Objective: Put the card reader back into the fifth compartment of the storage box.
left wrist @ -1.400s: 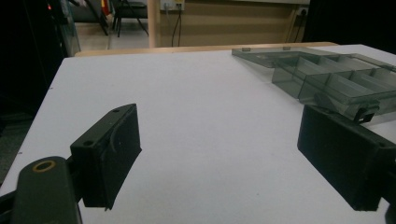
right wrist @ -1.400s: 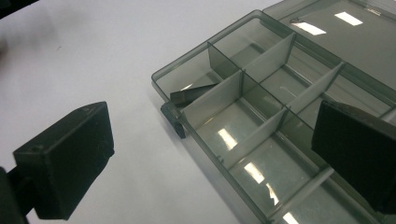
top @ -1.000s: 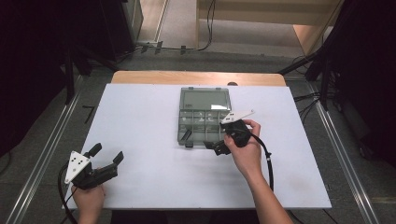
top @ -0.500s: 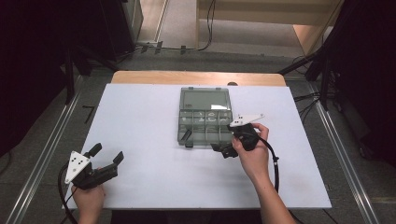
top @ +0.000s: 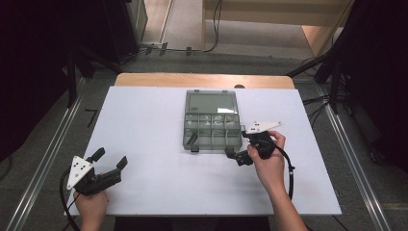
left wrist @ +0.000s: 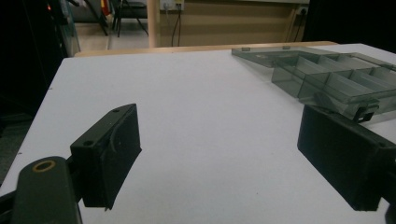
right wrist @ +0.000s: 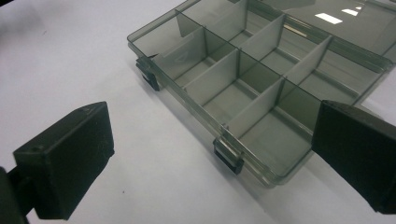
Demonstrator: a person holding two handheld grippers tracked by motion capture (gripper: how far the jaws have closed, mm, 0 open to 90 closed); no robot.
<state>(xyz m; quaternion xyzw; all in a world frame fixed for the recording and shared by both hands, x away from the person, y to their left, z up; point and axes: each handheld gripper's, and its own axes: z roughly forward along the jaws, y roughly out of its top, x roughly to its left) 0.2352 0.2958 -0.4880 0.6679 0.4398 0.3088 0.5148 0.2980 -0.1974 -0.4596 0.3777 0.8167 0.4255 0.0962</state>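
White bench, seen from above, with a strip of bare wooden edge along its far side. A smoke-grey transparent organizer box lies open a little right of the bench's centre; its lid is folded flat toward the far edge and its divided tray faces the person. Two dark latches hang from the tray's near wall. Small pale items lie in the row of compartments next to the lid; they are too small to identify. The near compartments look empty in the right claw view.

Right claw: held at the tray's near right corner, jaws spread wide, gripping nothing. In its own view the right-hand jaw stands against the corner compartment and the left-hand jaw stands over bare bench beside the tray; contact with the wall cannot be judged.

Left claw: low over the near left corner of the bench, well apart from the box, jaws wide open and empty.

Surroundings: grey floor around the bench, metal rails along both sides, black cables trailing behind, dark equipment at left and right, and a pale wooden unit beyond the far edge.
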